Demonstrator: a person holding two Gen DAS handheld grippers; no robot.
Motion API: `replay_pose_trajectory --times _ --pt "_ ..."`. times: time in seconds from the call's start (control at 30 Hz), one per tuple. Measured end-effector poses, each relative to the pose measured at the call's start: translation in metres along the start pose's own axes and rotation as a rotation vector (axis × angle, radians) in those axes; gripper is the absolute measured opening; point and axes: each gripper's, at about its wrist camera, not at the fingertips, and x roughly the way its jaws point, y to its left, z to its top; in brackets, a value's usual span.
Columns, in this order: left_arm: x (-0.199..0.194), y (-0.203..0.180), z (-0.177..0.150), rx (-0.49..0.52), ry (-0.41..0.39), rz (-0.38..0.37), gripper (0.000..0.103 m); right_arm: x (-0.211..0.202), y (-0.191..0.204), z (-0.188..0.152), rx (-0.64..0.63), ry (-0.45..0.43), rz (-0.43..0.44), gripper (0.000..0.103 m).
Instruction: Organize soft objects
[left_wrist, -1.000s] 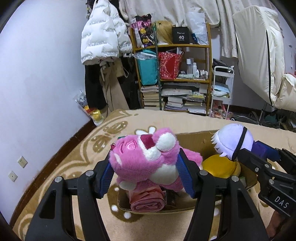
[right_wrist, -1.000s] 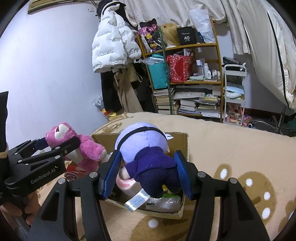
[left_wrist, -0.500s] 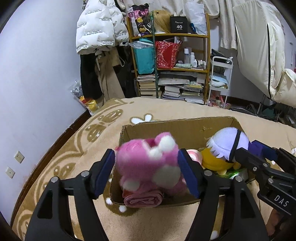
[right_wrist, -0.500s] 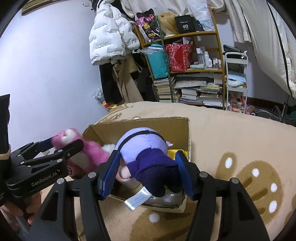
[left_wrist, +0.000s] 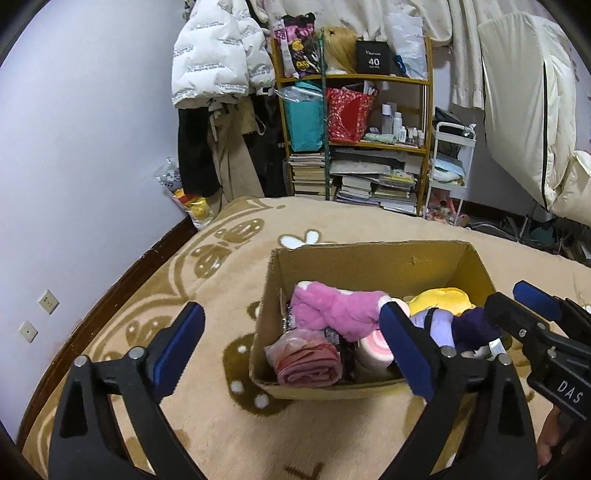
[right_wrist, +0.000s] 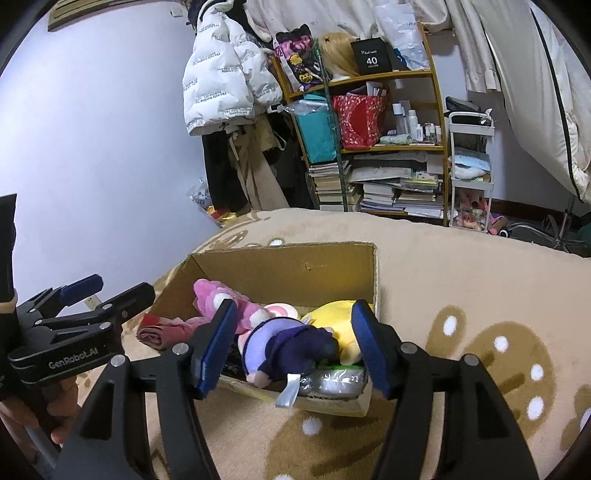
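A cardboard box (left_wrist: 369, 254) (right_wrist: 288, 266) stands on the beige rug. In it lie a pink plush bear (left_wrist: 336, 312) (right_wrist: 236, 306), a purple-headed doll in dark clothes (left_wrist: 454, 326) (right_wrist: 291, 349), a yellow plush (left_wrist: 443, 297) (right_wrist: 332, 314) and a rolled pink cloth (left_wrist: 306, 363) (right_wrist: 162, 332). My left gripper (left_wrist: 291, 350) is open and empty, above the box's near left edge. My right gripper (right_wrist: 295, 349) is open, its jaws either side of the doll without touching it.
The rug (left_wrist: 221, 280) covers the surface around the box. A cluttered shelf (left_wrist: 354, 140) with books and bags, a hanging white jacket (left_wrist: 218, 55) and a white cart (left_wrist: 448, 166) stand at the back. The wall (left_wrist: 74, 147) is at the left.
Both grippers have opened. The pink bear dropped from the left gripper into the box, and the purple doll dropped from the right gripper into the box.
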Motion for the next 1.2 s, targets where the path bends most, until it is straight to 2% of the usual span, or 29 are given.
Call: replay_pose_trajectory --times 0.23,0.43,0.5,0.83,1.2 --pt "-0.034 0.008 -0.004 -0.001 -0.029 0.006 0.098 -0.03 0.011 0.001 -0.03 -0.034 -0.016 0.09" --pt "-0.067 0.014 -0.009 -0.006 -0.069 0.012 0.099 -0.056 0.02 0.0 -0.036 -0.056 -0.026 0.094" --pt "-0.079 0.016 -0.01 -0.009 -0.083 0.013 0.099 -0.065 0.022 0.0 -0.041 -0.073 -0.035 0.103" --pt "-0.129 0.025 -0.024 -0.014 -0.137 0.017 0.102 -0.119 0.037 0.0 -0.067 -0.16 -0.056 0.103" --pt "-0.169 0.026 -0.039 0.007 -0.175 0.027 0.102 -0.151 0.046 -0.013 -0.111 -0.182 -0.09 0.103"
